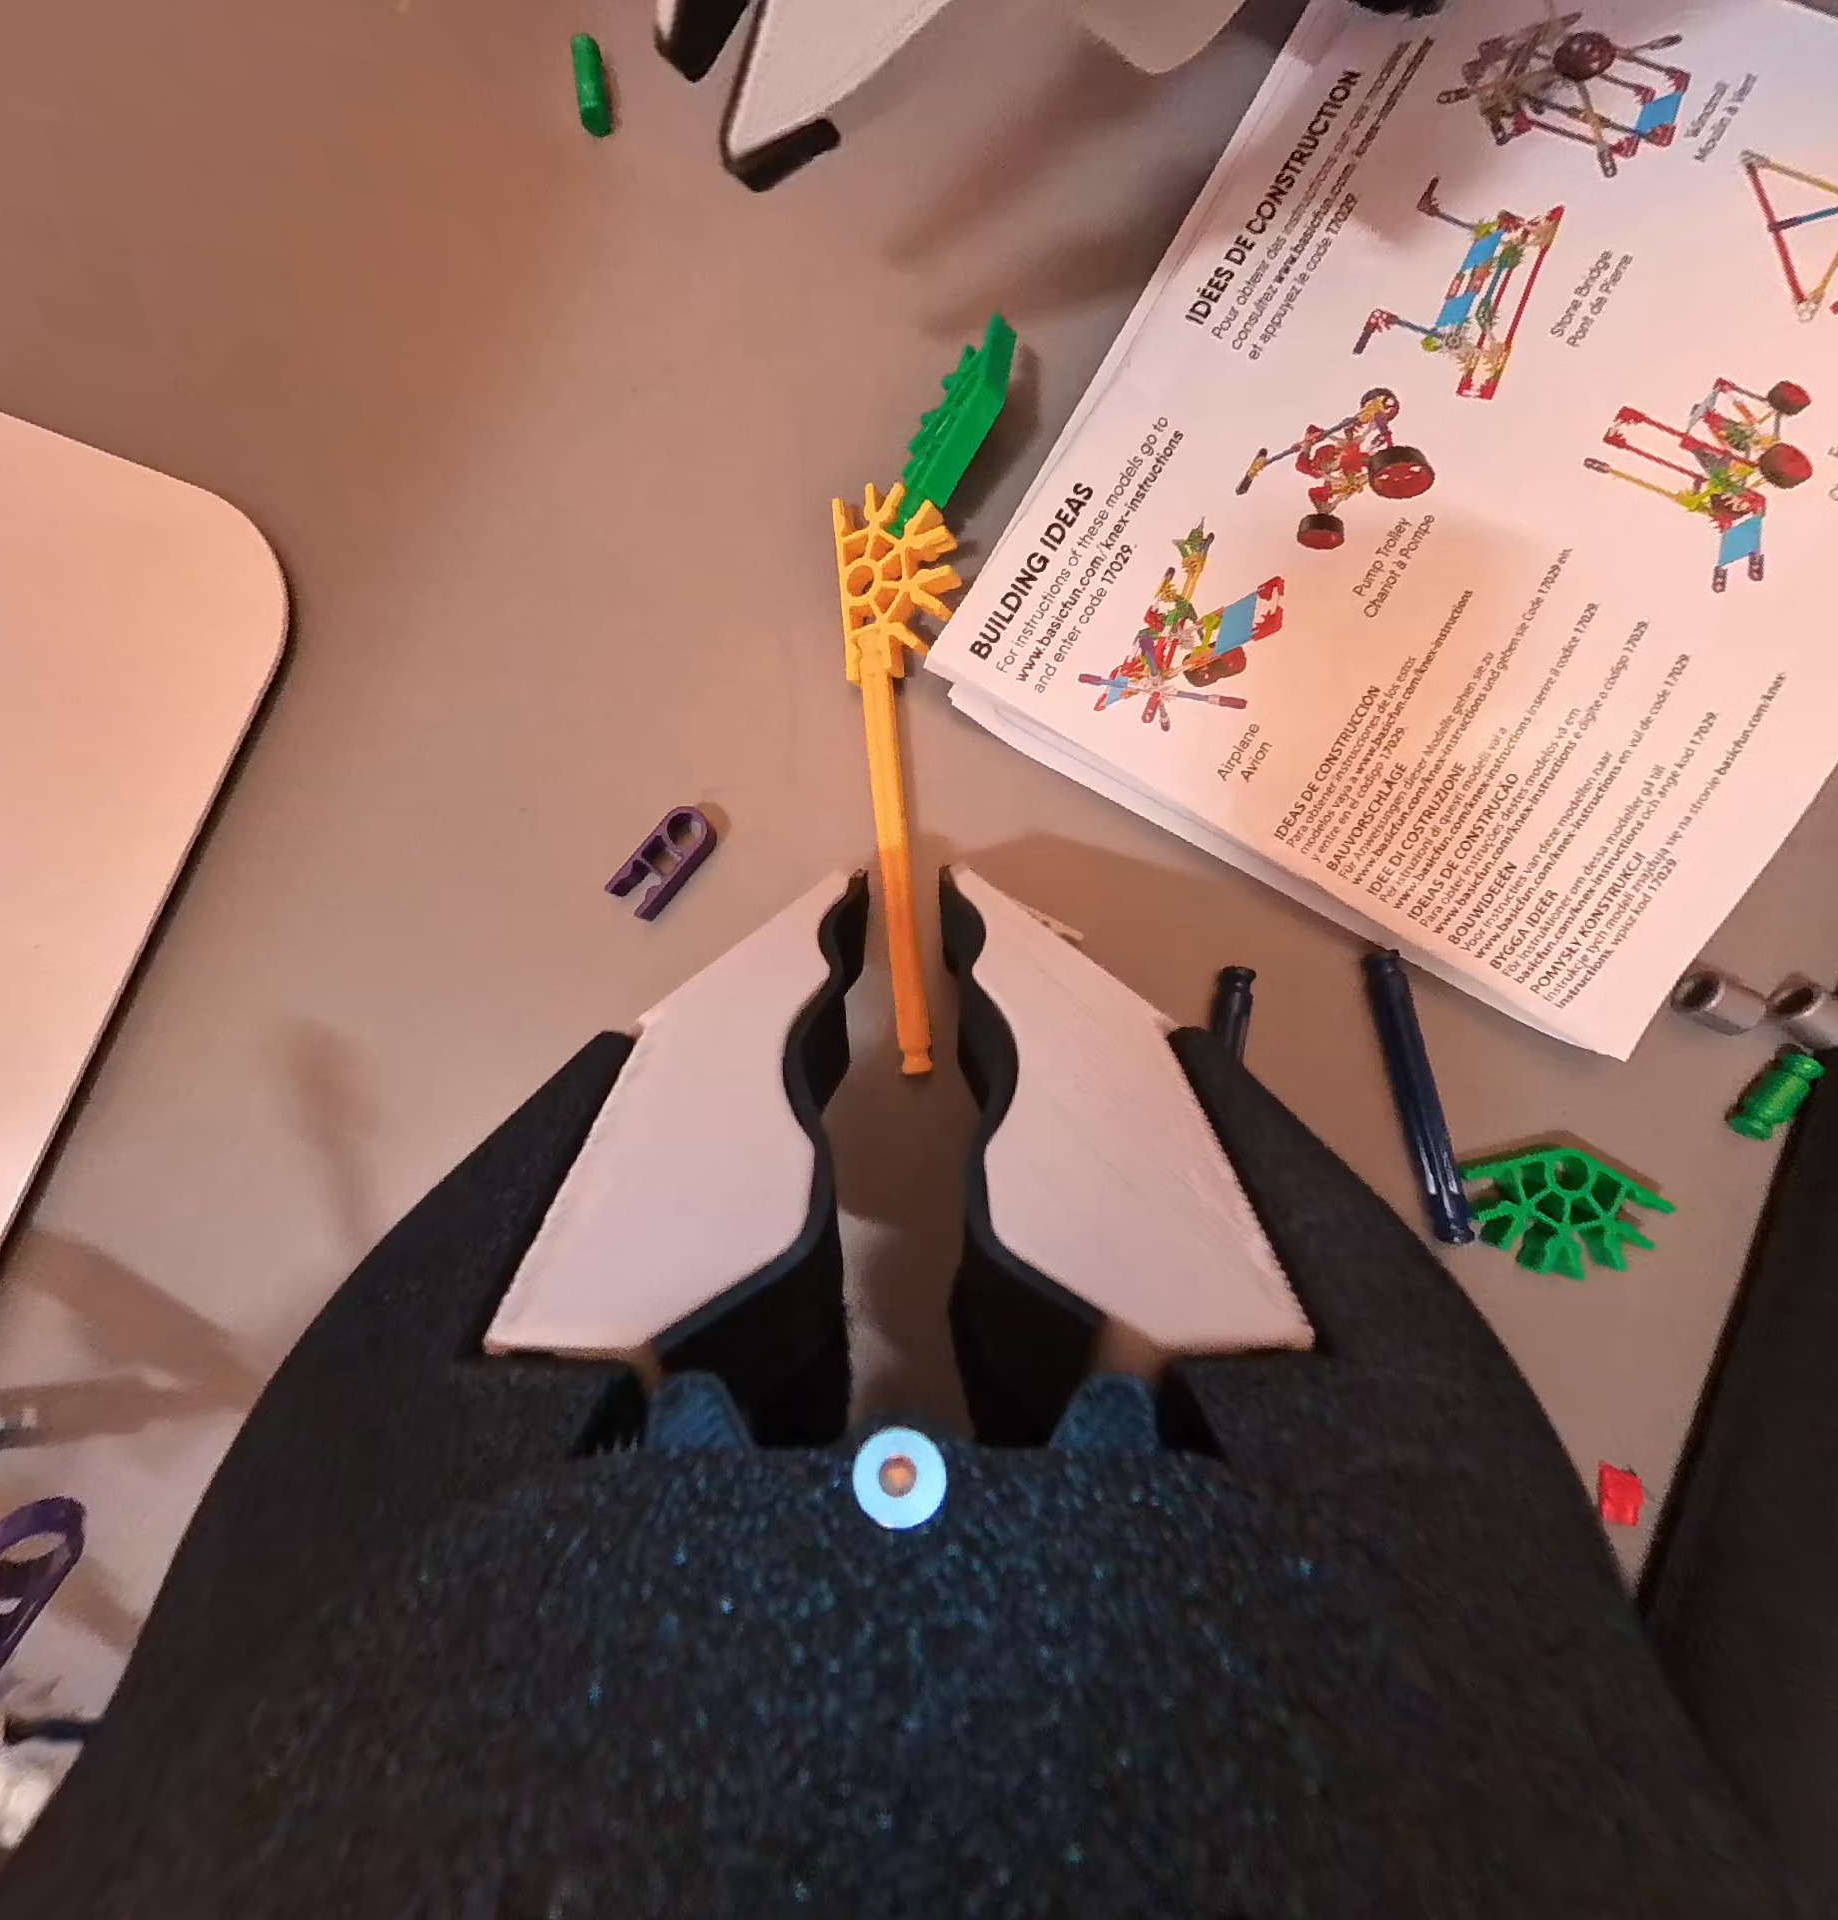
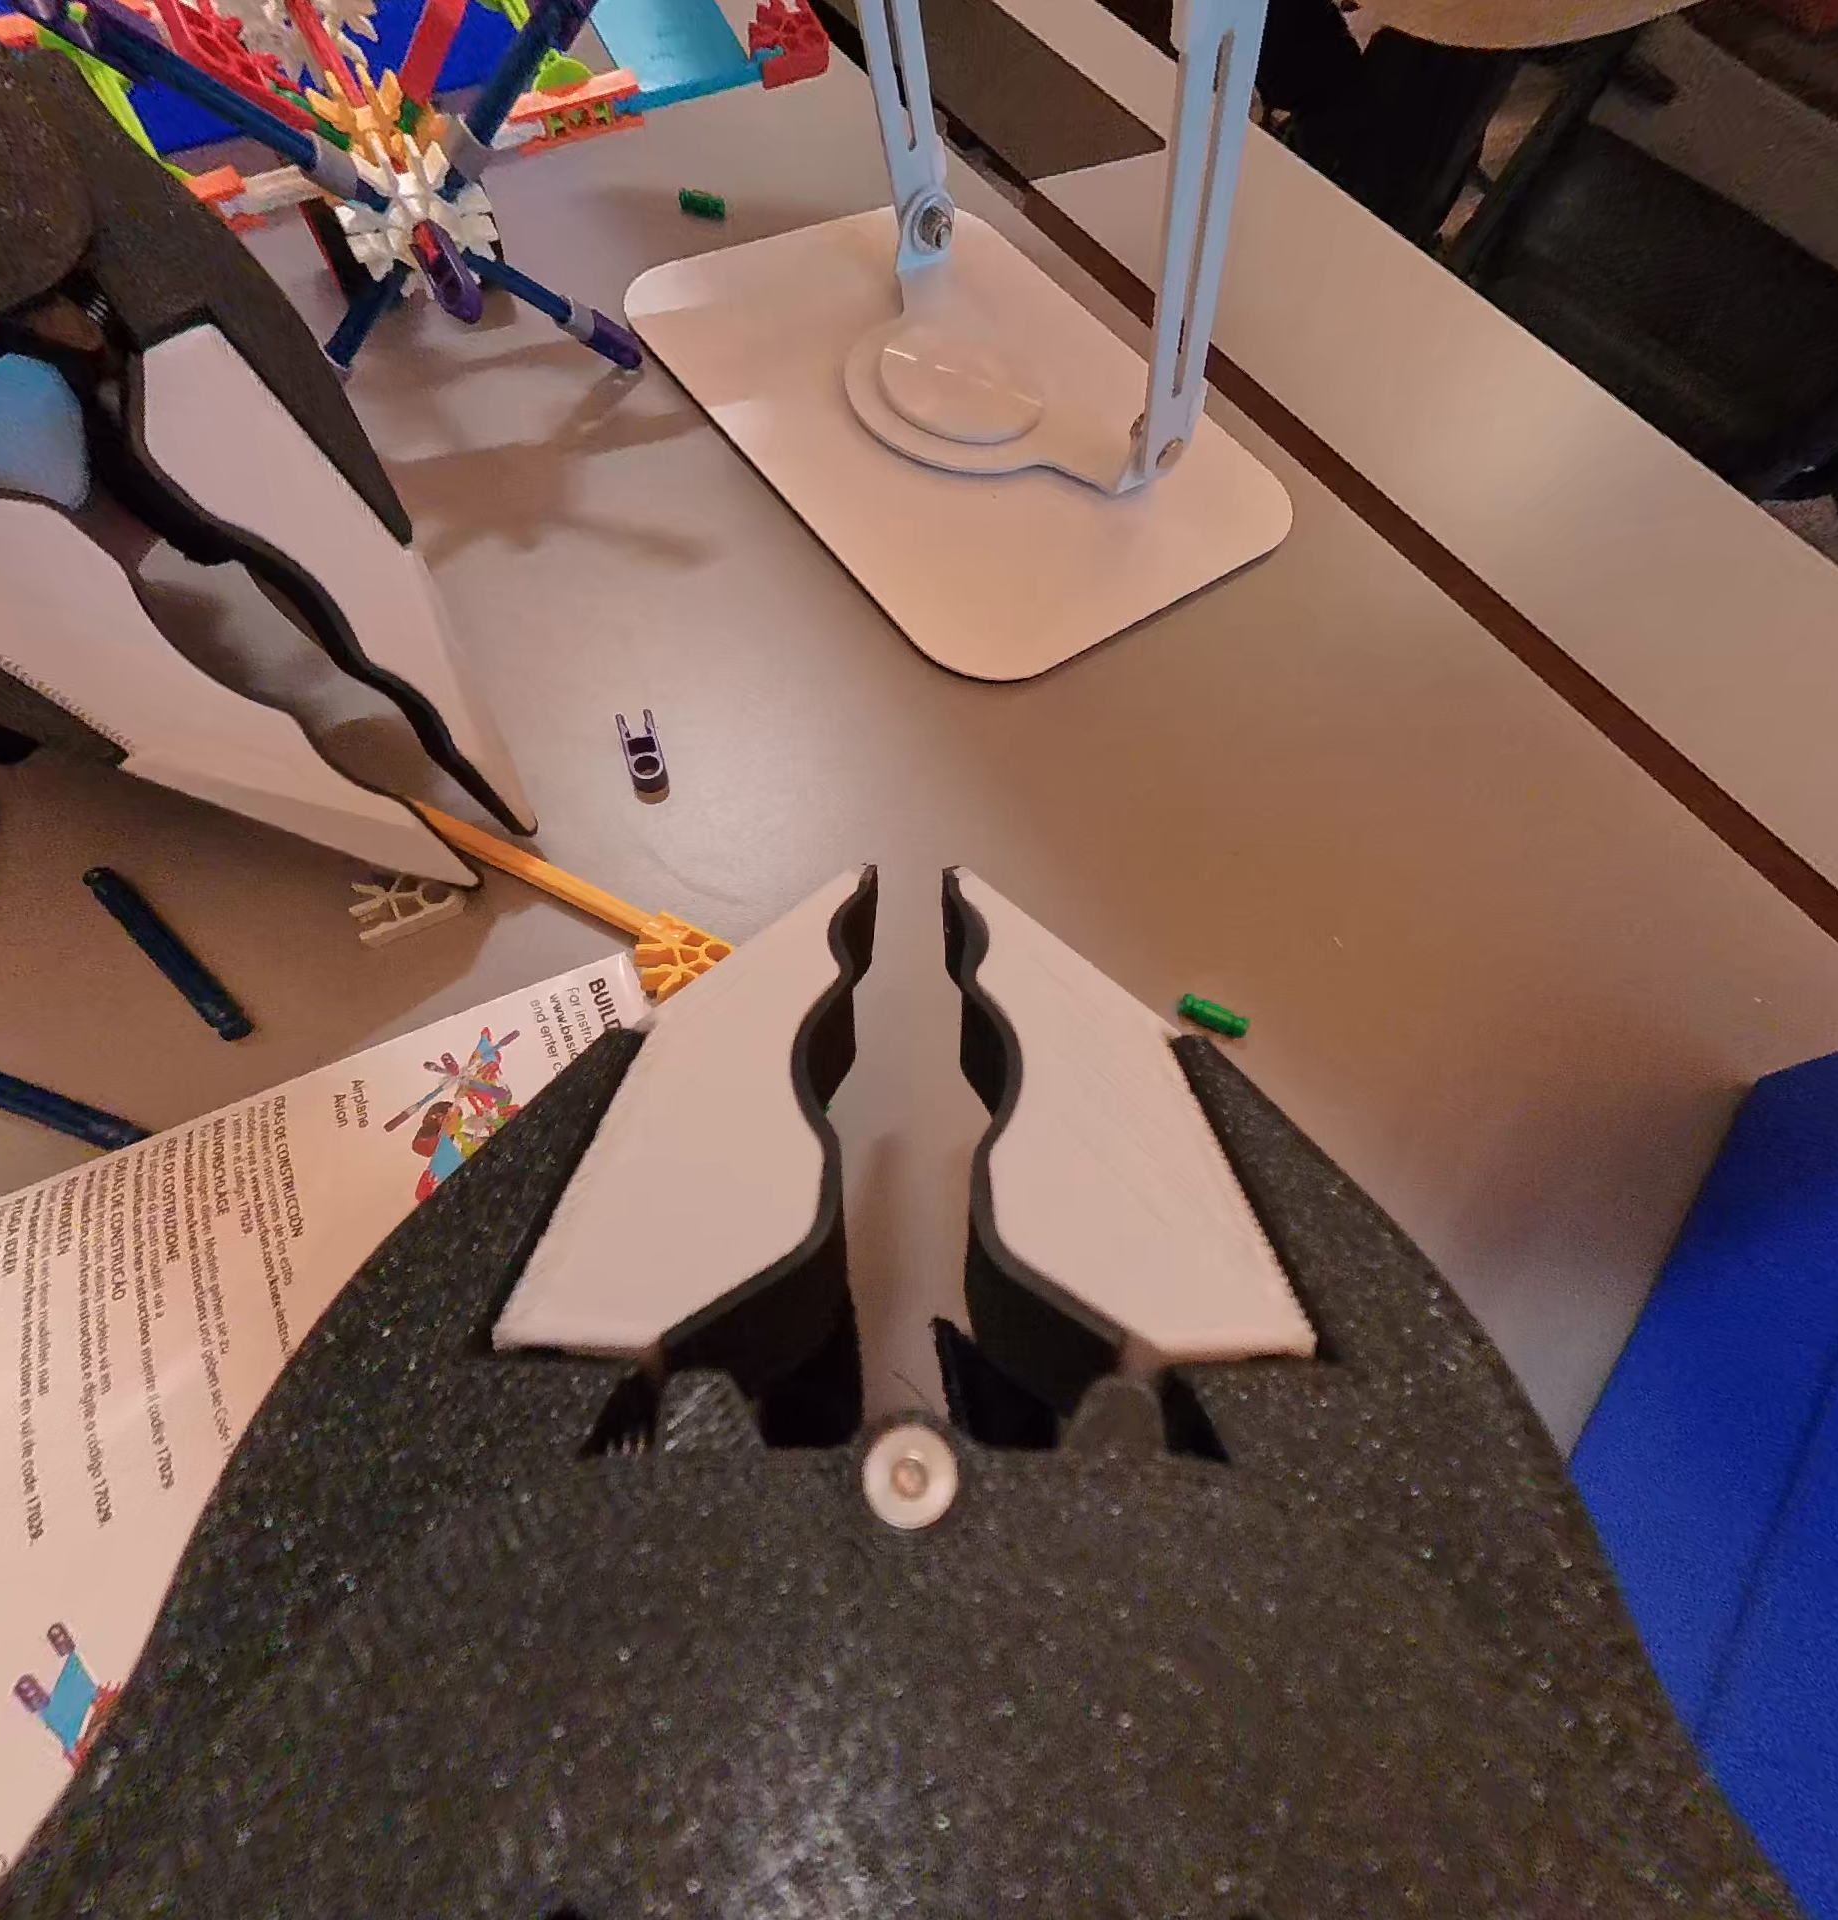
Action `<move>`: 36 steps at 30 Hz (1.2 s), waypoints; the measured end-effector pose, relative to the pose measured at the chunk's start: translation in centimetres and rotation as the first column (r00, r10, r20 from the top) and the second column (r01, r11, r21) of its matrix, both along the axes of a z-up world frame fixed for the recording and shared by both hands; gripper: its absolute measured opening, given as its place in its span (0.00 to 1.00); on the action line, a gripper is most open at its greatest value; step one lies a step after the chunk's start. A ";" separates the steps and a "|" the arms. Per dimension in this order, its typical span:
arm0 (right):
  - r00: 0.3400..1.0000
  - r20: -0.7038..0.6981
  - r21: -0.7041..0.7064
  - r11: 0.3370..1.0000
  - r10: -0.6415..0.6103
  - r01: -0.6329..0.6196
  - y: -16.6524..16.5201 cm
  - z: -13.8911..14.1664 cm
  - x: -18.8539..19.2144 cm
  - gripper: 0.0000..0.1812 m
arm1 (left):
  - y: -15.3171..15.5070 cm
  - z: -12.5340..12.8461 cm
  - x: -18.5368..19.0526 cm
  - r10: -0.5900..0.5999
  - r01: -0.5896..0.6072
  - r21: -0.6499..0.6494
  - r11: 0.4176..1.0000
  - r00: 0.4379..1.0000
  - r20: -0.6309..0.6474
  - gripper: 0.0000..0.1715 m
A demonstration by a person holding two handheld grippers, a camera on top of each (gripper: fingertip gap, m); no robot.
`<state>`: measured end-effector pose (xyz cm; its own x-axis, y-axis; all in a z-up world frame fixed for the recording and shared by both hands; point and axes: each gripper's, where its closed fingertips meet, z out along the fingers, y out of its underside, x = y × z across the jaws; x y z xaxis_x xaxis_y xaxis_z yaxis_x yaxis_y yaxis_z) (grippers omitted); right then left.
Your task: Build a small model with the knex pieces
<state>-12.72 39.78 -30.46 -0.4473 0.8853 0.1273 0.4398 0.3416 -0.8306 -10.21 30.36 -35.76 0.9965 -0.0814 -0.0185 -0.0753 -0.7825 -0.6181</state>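
A yellow rod (image 1: 889, 790) lies on the grey table, joined at its far end to a yellow snowflake connector (image 1: 884, 582) with a green connector (image 1: 962, 416) beyond it. My left gripper (image 1: 904, 878) is open, its tips down at the table on either side of the rod. The right wrist view shows this gripper (image 2: 497, 854) straddling the rod (image 2: 572, 883), with the yellow connector (image 2: 681, 956) partly behind my right finger. My right gripper (image 2: 910, 878) is open and empty above bare table; its fingers (image 1: 780, 145) show at the top of the left wrist view.
A printed instruction sheet (image 1: 1414, 520) lies right of the rod. Loose parts lie around: a purple clip (image 1: 666, 857), dark blue rods (image 1: 1408, 1091), a green connector (image 1: 1559, 1205), small green pieces (image 2: 1213, 1016). A white stand base (image 2: 998, 540) and a colourful built model (image 2: 395, 156) stand beyond.
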 end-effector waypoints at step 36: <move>0.966 0.127 0.074 0.969 0.227 -0.237 -3.7 -2.3 3.5 0.10 | -38.9 4.8 -4.9 0.749 -0.745 -0.088 0.662 0.662 0.027 0.19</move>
<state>-9.25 36.03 -32.72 -0.6553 0.7432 0.1350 0.4318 0.5152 -0.7403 -15.06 -8.53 -30.97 0.7221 0.6916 0.0158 0.5845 -0.5977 -0.5487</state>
